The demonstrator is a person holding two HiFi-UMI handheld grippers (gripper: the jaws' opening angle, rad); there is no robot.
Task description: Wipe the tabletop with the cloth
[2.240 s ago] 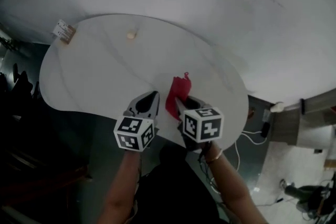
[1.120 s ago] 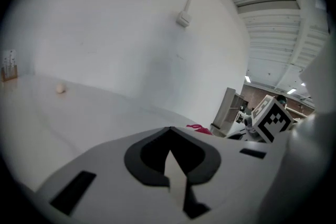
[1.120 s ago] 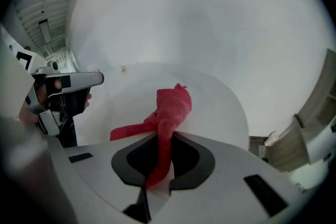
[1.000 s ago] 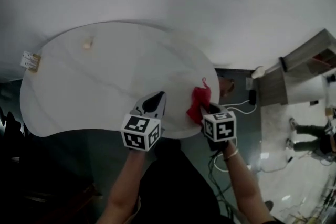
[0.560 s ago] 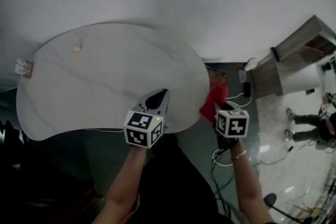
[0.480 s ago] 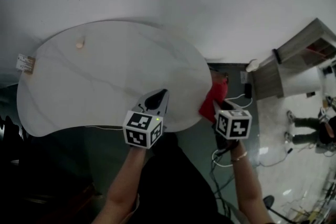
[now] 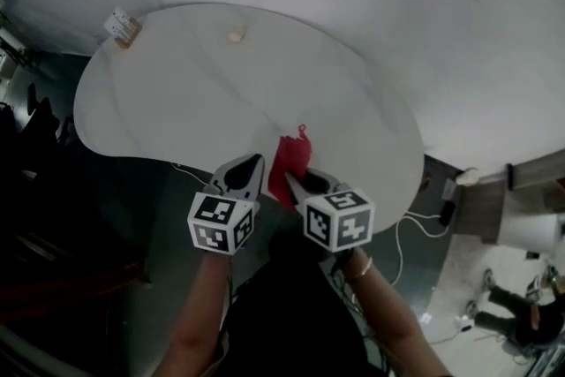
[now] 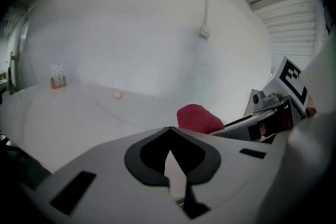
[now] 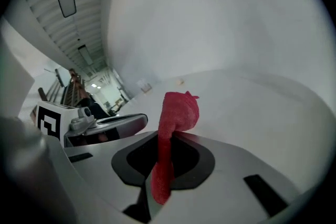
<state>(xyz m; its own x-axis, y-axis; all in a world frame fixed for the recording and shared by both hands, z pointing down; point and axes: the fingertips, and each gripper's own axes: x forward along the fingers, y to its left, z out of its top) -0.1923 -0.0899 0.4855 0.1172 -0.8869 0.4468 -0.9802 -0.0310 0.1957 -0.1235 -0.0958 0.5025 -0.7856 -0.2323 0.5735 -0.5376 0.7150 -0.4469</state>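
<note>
A red cloth hangs bunched from my right gripper, which is shut on it near the front edge of the white kidney-shaped tabletop. In the right gripper view the cloth stands up from between the closed jaws of the right gripper, its lower end trailing back through them. My left gripper is close beside it on the left, shut with nothing in it. In the left gripper view the left gripper points across the table, with the cloth just to its right.
A small pale ball lies near the table's far edge. A small card holder stands at the far left rim. Cables and a cabinet are on the floor to the right. A white wall runs behind the table.
Half a second ago the right gripper held the cloth out past the table's right edge. It has come back left over the tabletop, close beside the left gripper.
</note>
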